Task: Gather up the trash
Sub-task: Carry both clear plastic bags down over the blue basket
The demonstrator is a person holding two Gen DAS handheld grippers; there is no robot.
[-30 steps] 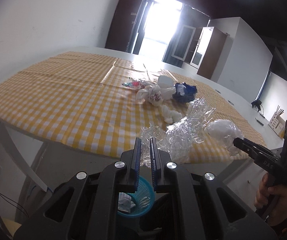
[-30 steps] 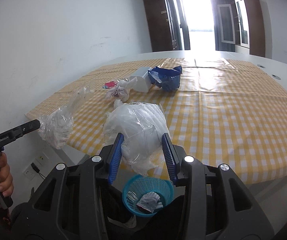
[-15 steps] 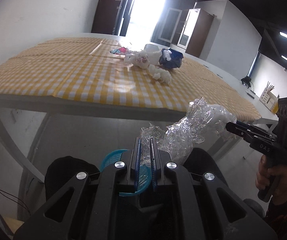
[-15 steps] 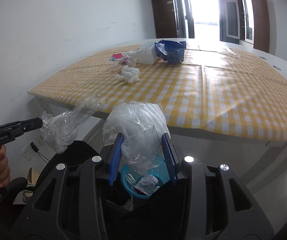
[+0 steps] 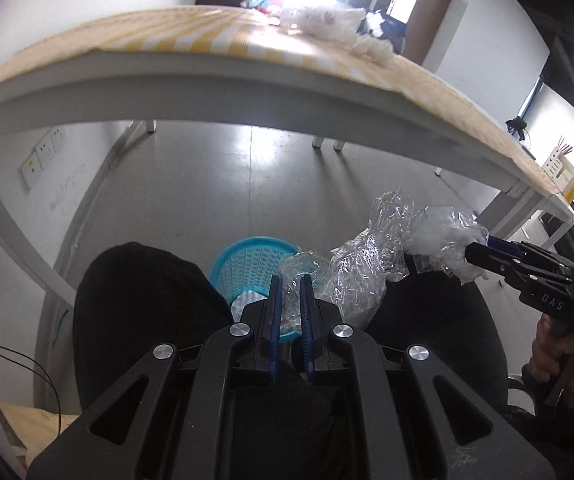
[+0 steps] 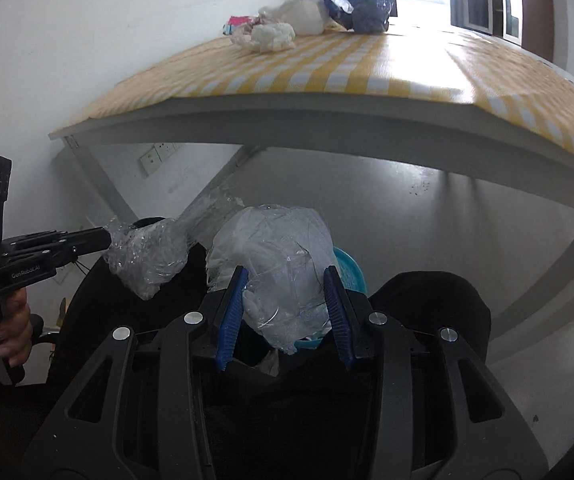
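Both claws are below the tabletop's front edge (image 5: 247, 92), each carrying a piece of trash above the blue basket (image 5: 247, 264) that stands on the floor between the person's knees.

The left claw (image 5: 290, 300) is nearly closed, its blue pads pinching one end of a crinkled clear plastic wrap (image 5: 359, 276). The wrap stretches away to the right of that view, and its far end touches or runs into the pale bundle the other claw carries; I cannot tell whether the two are one piece or merely pressed together. The right claw (image 6: 285, 300) stands partly open, clamped on a bulky white plastic bag (image 6: 271, 256) that fills the gap between its pads. The basket's rim shows just behind and below this bag, with some crumpled paper already lying inside.

The step in hand is the drop: both loads look to be over or just beside the basket's mouth. The next move calls for bringing each claw squarely above the opening and then letting the pads part, the left one first or both together, so the wrap does not drag the bag sideways. The wrap is light and springy and could cling to a pad or catch on the rim, so a small shake may be needed.

More trash waits near the tabletop's far edge: white crumpled tissue (image 6: 267, 38), a blue bag (image 6: 361, 6) and a few smaller scraps, so the job is only partly done.
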